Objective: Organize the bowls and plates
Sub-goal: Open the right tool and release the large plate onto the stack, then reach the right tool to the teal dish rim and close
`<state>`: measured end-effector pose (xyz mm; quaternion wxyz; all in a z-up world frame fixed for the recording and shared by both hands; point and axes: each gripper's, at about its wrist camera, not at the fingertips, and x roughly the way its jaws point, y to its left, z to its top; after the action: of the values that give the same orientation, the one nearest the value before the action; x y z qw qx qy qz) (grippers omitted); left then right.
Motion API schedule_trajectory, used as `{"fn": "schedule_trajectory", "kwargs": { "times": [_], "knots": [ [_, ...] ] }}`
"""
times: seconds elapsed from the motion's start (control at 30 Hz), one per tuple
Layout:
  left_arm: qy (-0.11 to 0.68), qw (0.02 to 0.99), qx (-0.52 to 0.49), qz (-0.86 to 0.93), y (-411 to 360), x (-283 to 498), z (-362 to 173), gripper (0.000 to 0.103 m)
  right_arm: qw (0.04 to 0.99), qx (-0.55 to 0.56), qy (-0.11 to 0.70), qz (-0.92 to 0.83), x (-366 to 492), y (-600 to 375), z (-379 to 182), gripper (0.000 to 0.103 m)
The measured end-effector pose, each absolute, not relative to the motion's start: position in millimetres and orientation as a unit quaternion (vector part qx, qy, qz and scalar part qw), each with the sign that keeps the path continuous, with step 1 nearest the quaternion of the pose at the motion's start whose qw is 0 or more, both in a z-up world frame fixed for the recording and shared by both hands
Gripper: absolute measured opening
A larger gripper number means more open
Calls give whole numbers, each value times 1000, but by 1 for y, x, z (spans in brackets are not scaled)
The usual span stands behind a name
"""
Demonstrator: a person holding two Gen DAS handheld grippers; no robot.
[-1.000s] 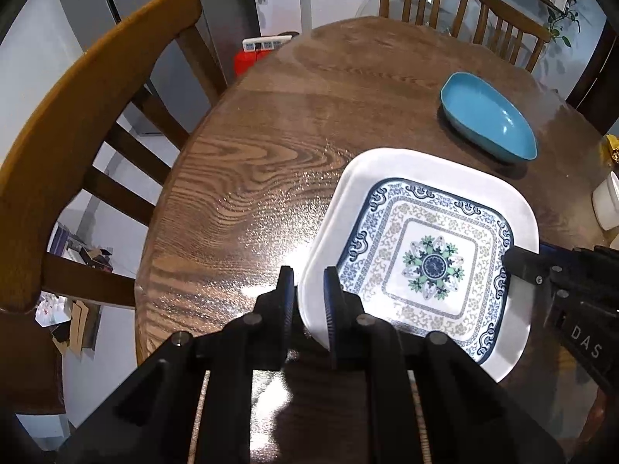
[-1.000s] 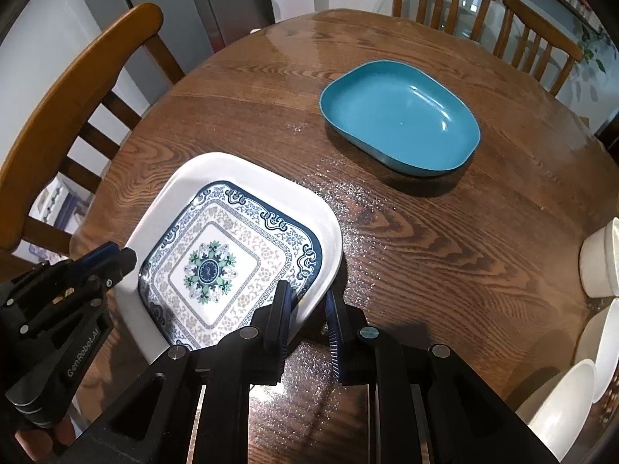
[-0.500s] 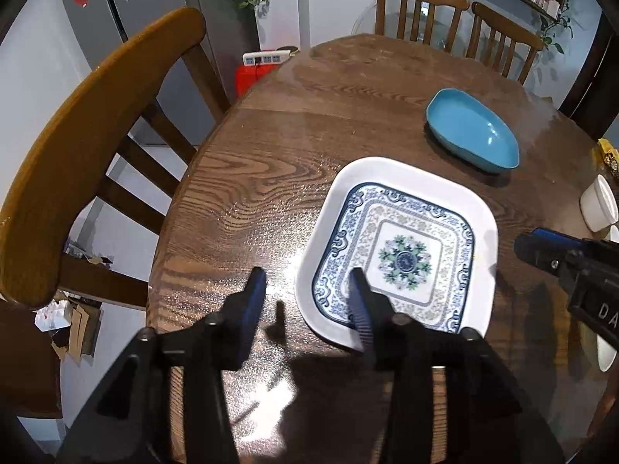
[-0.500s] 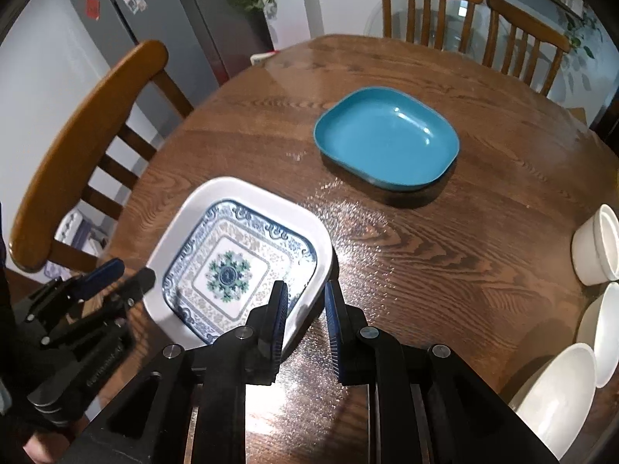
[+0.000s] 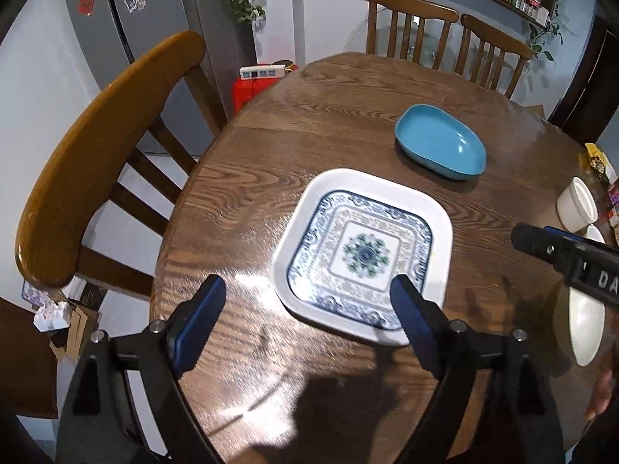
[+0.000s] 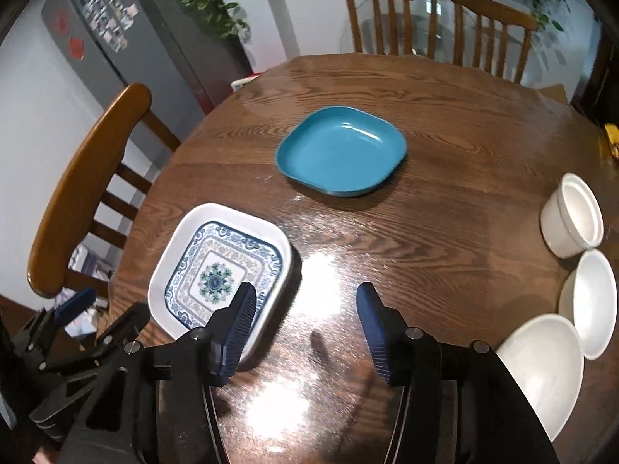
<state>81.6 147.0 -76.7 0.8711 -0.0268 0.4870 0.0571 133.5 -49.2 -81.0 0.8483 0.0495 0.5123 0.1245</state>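
Left gripper [image 5: 305,309] & right gripper [image 6: 305,317]: jaws just opened wide, holding nothing. Square white plate w/ blue pattern [image 5: 363,251] lies flat between them. Probably hard, slippery, breakable; grab its raised rim.

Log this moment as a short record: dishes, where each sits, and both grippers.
surface: round wooden table
patterned plate: flat on the table, near edge, released
blue dish: behind the plate, apart from it
white bowls: three, at the right edge
left gripper: jaws just opened, nothing gripped
right gripper: jaws just opened, nothing gripped
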Motion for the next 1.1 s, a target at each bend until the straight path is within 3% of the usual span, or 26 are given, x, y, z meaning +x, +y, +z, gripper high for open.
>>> {"fn": "schedule_trajectory", "kwargs": {
  "times": [0.07, 0.57, 0.9, 1.0, 1.1],
  "knots": [
    [490, 869, -39, 53, 146, 76, -75, 97, 847, 59, 515, 119, 133, -57, -81, 55],
    [479, 873, -86, 45, 114, 73, -64, 99, 822, 152, 538, 112, 196, -106, -93, 55],
    [475, 874, -65, 76, 117, 95, -63, 99, 799, 186, 561, 113, 257, -97, -140, 54],
    [479, 872, -64, 79, 119, 101, -66, 99, 797, 187, 562, 114, 261, -90, -148, 48],
    [476, 874, -58, 76, 116, 104, -68, 99, 797, 190, 561, 116, 263, -87, -155, 31]
  ]
}}
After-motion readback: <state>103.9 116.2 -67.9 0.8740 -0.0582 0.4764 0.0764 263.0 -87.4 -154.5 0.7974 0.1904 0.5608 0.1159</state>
